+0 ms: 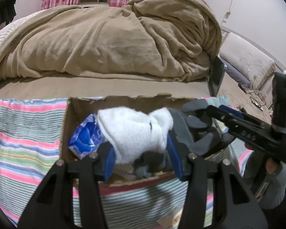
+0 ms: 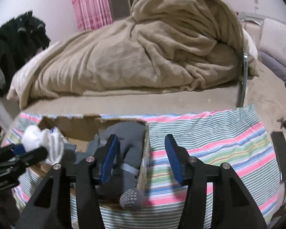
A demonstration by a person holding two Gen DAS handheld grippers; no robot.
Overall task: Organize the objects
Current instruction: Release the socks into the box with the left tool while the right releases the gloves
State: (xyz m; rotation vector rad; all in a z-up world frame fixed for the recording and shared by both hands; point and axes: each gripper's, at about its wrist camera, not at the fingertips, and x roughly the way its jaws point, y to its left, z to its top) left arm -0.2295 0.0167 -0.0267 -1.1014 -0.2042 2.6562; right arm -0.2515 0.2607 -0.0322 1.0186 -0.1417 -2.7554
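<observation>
White sock (image 1: 137, 131) clamped between left gripper (image 1: 143, 158) fingers, above cardboard box (image 1: 66, 118) at centre frame, blue packet (image 1: 85, 135) inside, right gripper (image 2: 141, 158) fingers spread wide, empty, grey sock (image 2: 129, 133) in box lower centre, striped cloth (image 2: 219, 133) beneath, on bed.

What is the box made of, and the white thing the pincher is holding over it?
The box looks like plain brown cardboard: matte, with a ragged, torn top edge. The white thing, held by the left gripper, seems to be a knitted fabric sock, soft and floppy with a fine ribbed weave; the picture is slightly blurry, so cotton is only a guess.
</observation>
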